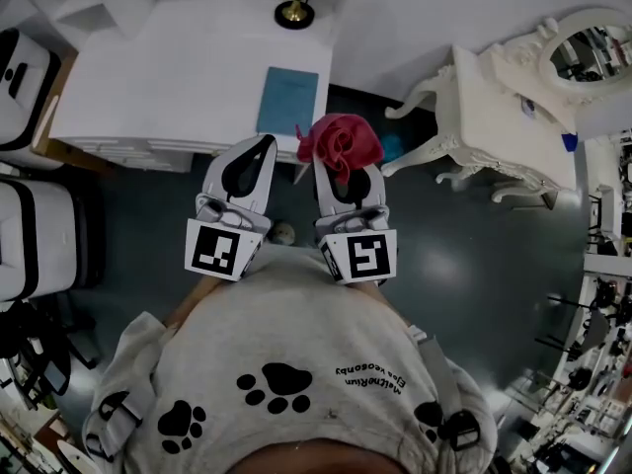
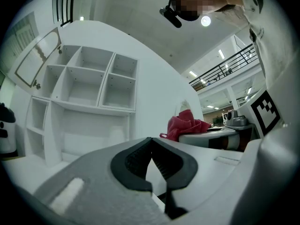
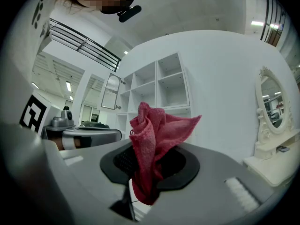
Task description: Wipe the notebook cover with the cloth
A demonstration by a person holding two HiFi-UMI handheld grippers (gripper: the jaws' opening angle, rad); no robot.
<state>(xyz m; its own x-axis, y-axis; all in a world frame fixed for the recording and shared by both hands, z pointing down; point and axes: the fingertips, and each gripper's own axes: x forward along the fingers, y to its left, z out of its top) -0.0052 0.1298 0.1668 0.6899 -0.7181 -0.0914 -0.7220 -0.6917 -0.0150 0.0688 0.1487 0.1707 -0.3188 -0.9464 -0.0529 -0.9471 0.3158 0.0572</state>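
Your right gripper (image 3: 149, 165) pinches the crumpled, nubby red cloth (image 3: 155, 128); your left gripper (image 2: 151, 146) has its 2 jaws together, empty. The flat blue notebook (image 1: 288, 101) lies at 12 o'clock.

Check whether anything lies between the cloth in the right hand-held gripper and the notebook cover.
Nothing visible does. The right hand-held gripper holds the red cloth near the edge of the white desk. The blue notebook lies uncovered on it, with the lamp base beyond.
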